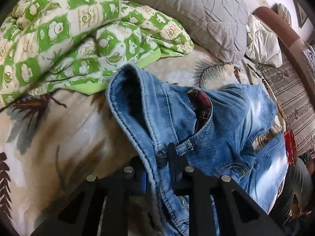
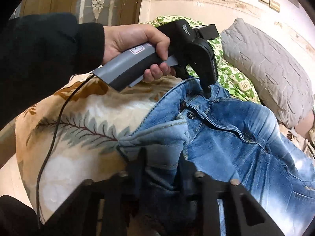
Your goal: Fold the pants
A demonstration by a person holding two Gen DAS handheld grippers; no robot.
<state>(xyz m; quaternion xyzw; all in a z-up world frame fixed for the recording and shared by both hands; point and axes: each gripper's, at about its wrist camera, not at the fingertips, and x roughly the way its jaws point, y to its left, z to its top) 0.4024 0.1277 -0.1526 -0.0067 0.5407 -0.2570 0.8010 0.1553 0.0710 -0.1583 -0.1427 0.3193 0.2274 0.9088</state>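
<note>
Faded blue jeans (image 1: 226, 118) lie crumpled on a bed, waistband toward me, with a dark red patterned lining showing in a pocket (image 1: 202, 106). My left gripper (image 1: 157, 165) is shut on the waistband edge beside a belt loop. In the right wrist view the jeans (image 2: 246, 137) show their button and open fly. There my right gripper (image 2: 161, 167) is shut on a bunched fold of the waistband. The left gripper (image 2: 206, 94) appears beyond it, held by a hand (image 2: 137, 39) in a black sleeve, its tip pinching the far side of the waistband.
A green-and-cream quilt (image 1: 59, 35) is heaped at the back left and a grey pillow (image 1: 196, 9) lies behind the jeans. The leaf-print bedsheet (image 1: 59, 127) spreads to the left. A striped cushion (image 1: 291, 98) and wooden frame border the right. A black cable (image 2: 53, 137) hangs from the left handle.
</note>
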